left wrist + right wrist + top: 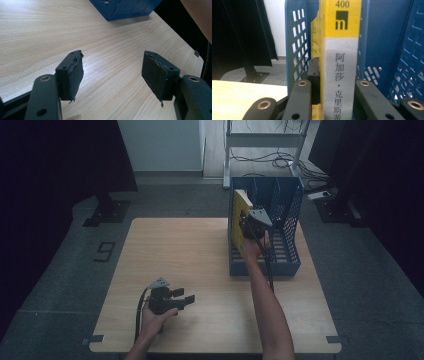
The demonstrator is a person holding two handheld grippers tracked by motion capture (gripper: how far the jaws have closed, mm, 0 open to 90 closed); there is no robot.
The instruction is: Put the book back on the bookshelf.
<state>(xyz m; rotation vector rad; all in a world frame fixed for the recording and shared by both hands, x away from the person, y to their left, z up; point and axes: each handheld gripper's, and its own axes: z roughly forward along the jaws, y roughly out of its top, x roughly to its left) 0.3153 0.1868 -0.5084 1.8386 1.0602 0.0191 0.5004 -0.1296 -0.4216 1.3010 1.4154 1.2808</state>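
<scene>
Yellow book (340, 62) — clamped upright in right claw (337, 82), inside blue rack (287, 215)

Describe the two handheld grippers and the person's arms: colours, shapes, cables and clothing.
Both the left gripper and the right gripper are black, each topped by a grey three-cornered plate and trailing a black cable. The left gripper view shows flat, worn black pads on arms with brass-ringed holes. The forearms are bare, with no sleeves in view.

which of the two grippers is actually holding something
The right gripper, at the blue file rack: its fingers clamp the yellow book. The left gripper sits open over the bare table.
</scene>
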